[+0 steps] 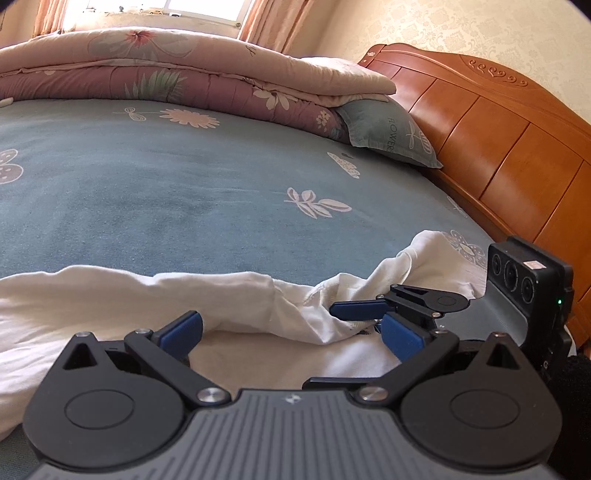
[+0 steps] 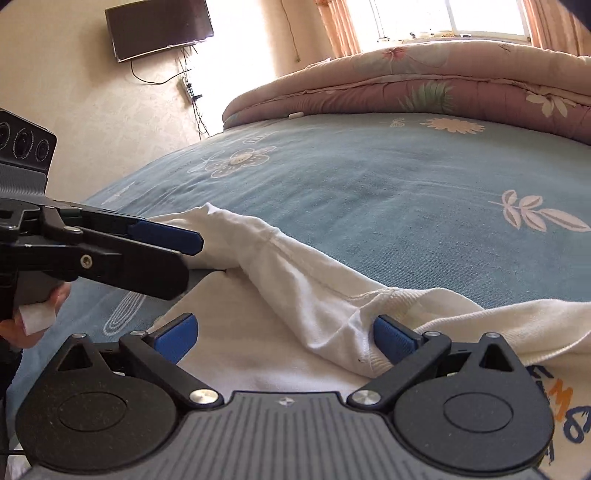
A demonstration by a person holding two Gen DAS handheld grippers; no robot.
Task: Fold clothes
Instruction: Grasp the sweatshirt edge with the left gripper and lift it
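Gaping wide, both grippers [image 1: 291,334] [image 2: 284,338] over white shirt [image 2: 295,280].

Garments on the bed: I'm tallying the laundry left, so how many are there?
1: a white shirt lies crumpled on the blue sheet beneath both grippers. Others may lie out of view.

Strong daylight pours from the curtained window [image 2: 450,18] at the top of both frames — its panes blown out to white. The blue flowered bedsheet [image 1: 166,192] is evenly lit with soft shadows. Fisheye bending curves the carved orange wooden headboard [image 1: 498,147]; corners vignette dark.
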